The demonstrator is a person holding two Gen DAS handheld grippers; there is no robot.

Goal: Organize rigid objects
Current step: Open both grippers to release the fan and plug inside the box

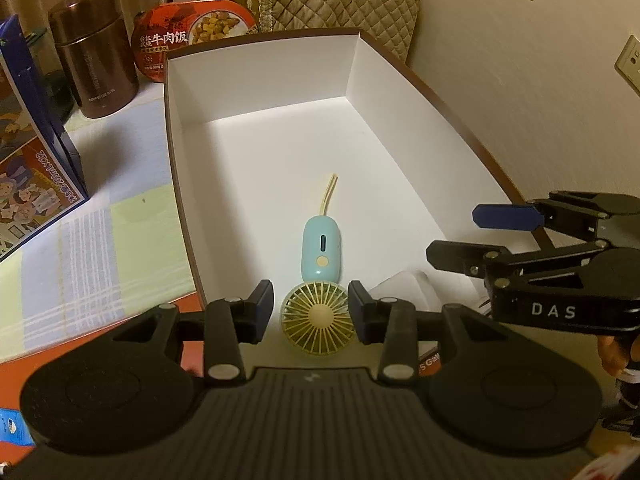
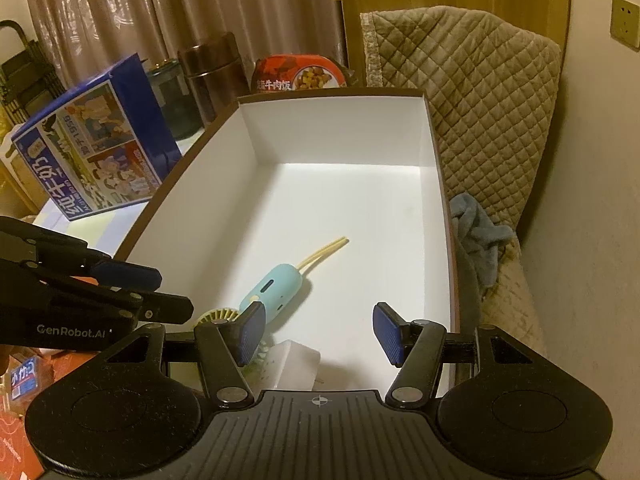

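A small hand fan lies flat on the floor of a white box with a brown rim (image 1: 260,68) (image 2: 332,128). Its mint handle (image 1: 322,248) (image 2: 276,288) points away, with a yellow strap behind it. The yellow-green fan head (image 1: 318,318) (image 2: 218,316) sits between the pads of my left gripper (image 1: 312,308) (image 2: 176,294), which are slightly apart from it and not pressing. My right gripper (image 2: 318,332) (image 1: 452,236) hovers open over the box's near right part, nothing between its fingers. A white translucent object (image 2: 296,364) (image 1: 400,284) lies just below it.
Behind the box stand a brown canister (image 1: 96,52) and a red food bowl (image 1: 192,28). A blue printed carton (image 1: 28,160) (image 2: 96,152) leans at the left. A quilted cushion (image 2: 472,92) and a blue cloth (image 2: 476,232) lie along the right wall.
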